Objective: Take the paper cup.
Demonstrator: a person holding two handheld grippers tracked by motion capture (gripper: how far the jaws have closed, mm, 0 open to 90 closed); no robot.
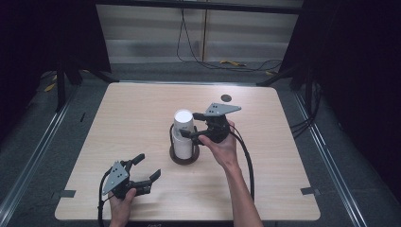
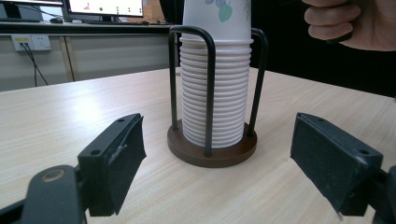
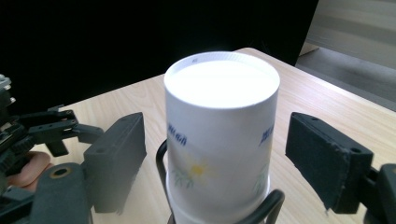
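A stack of upside-down white paper cups point(image 1: 182, 128) stands in a black wire holder on a round brown base point(image 1: 184, 160) at the table's middle. My right gripper point(image 1: 194, 125) is at the stack's right, level with the top cup point(image 3: 219, 126). It is open, its pads point(image 3: 116, 158) flanking the top cup with a gap on both sides. My left gripper point(image 1: 149, 166) rests near the front left of the table, open and holding nothing. Its pads point(image 2: 116, 158) point at the holder base point(image 2: 212, 151), well short of it.
A small dark disc point(image 1: 226, 98) lies near the table's far edge. Tape marks point(image 1: 67, 193) sit at the front corners. Cables run over the floor behind the table. The right hand point(image 2: 355, 23) shows at the top right of the left gripper view.
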